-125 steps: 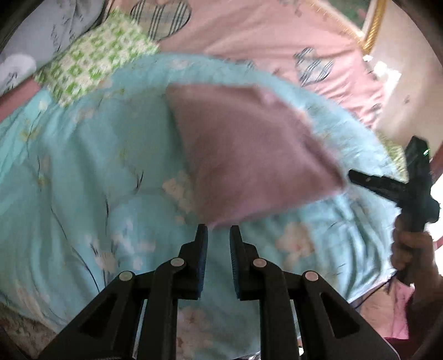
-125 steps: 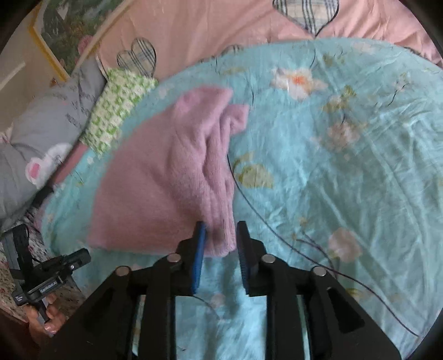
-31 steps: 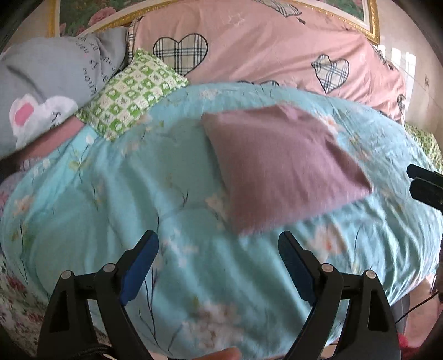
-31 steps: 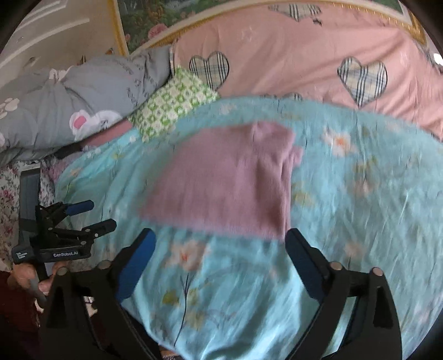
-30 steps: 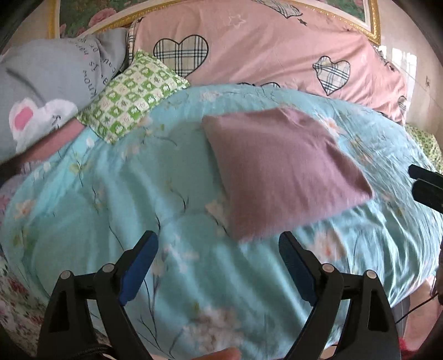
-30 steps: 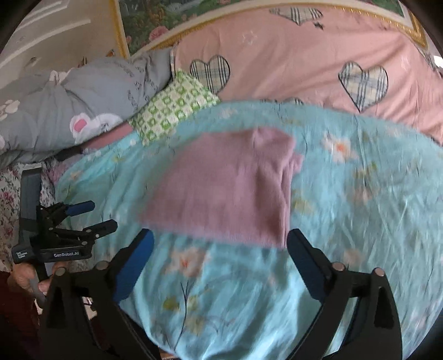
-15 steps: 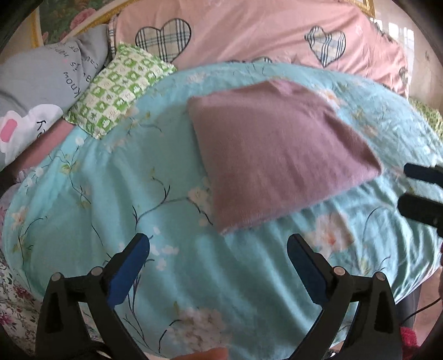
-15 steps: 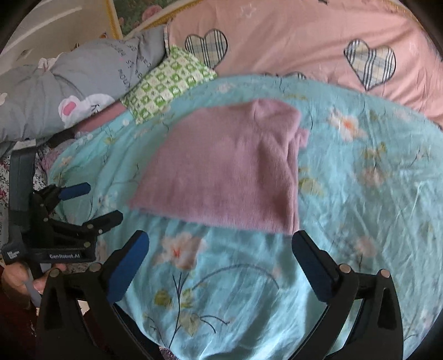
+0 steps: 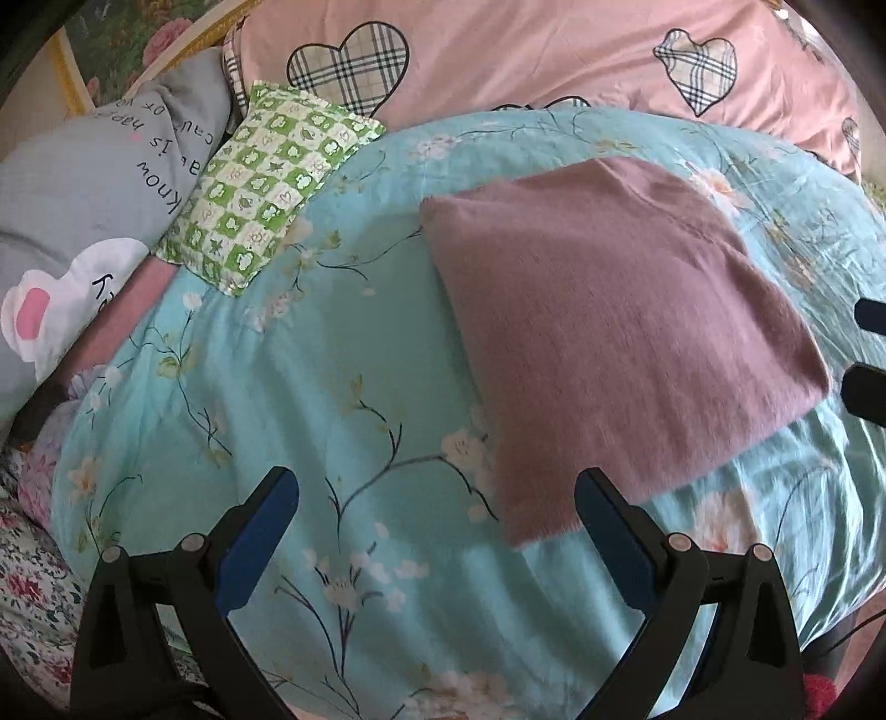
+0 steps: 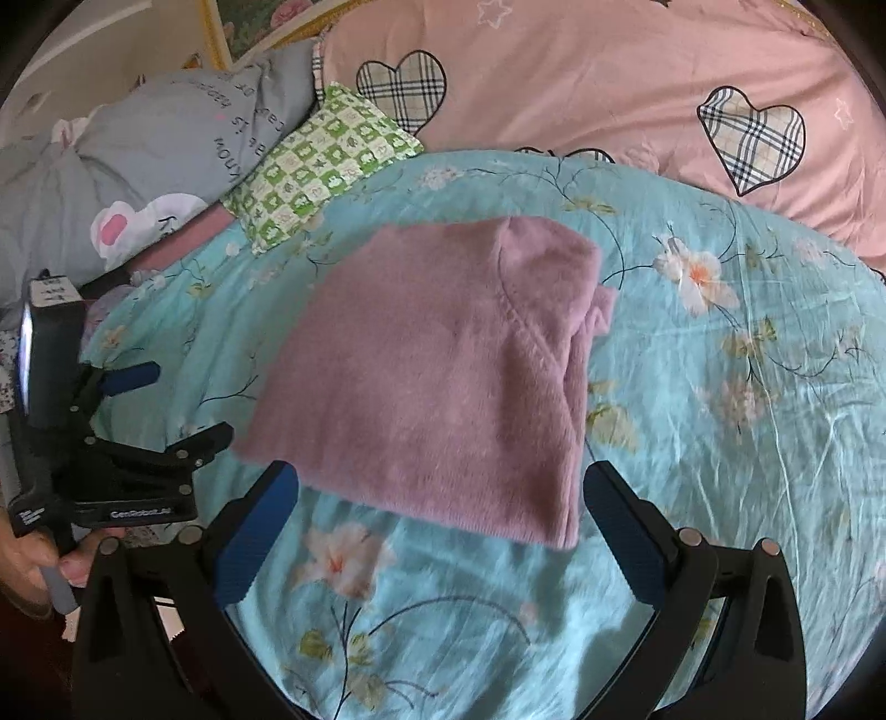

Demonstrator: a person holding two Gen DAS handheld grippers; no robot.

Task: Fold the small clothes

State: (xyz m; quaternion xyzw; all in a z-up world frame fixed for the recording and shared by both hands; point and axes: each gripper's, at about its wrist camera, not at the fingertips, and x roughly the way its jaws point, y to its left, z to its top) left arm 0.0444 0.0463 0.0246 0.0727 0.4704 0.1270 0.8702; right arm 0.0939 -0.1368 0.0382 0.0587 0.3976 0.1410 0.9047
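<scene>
A folded mauve fleece garment (image 9: 614, 338) lies flat on the turquoise floral quilt (image 9: 310, 387); it also shows in the right wrist view (image 10: 443, 382). My left gripper (image 9: 437, 531) is open and empty, just short of the garment's near corner. My right gripper (image 10: 443, 526) is open and empty, straddling the garment's near edge from above. The left gripper also shows at the left of the right wrist view (image 10: 166, 404), and the right gripper's fingertips (image 9: 869, 315) show at the right edge of the left wrist view.
A green checked pillow (image 9: 266, 183), a grey cartoon pillow (image 9: 94, 183) and a pink heart-patterned duvet (image 9: 554, 61) lie behind the quilt. The quilt's front edge drops off near me. A framed picture (image 10: 243, 27) hangs on the wall.
Both grippers, shut on the garment four seconds ago, have let go and opened wide. Over the last second both have moved closer to the garment, which lies still.
</scene>
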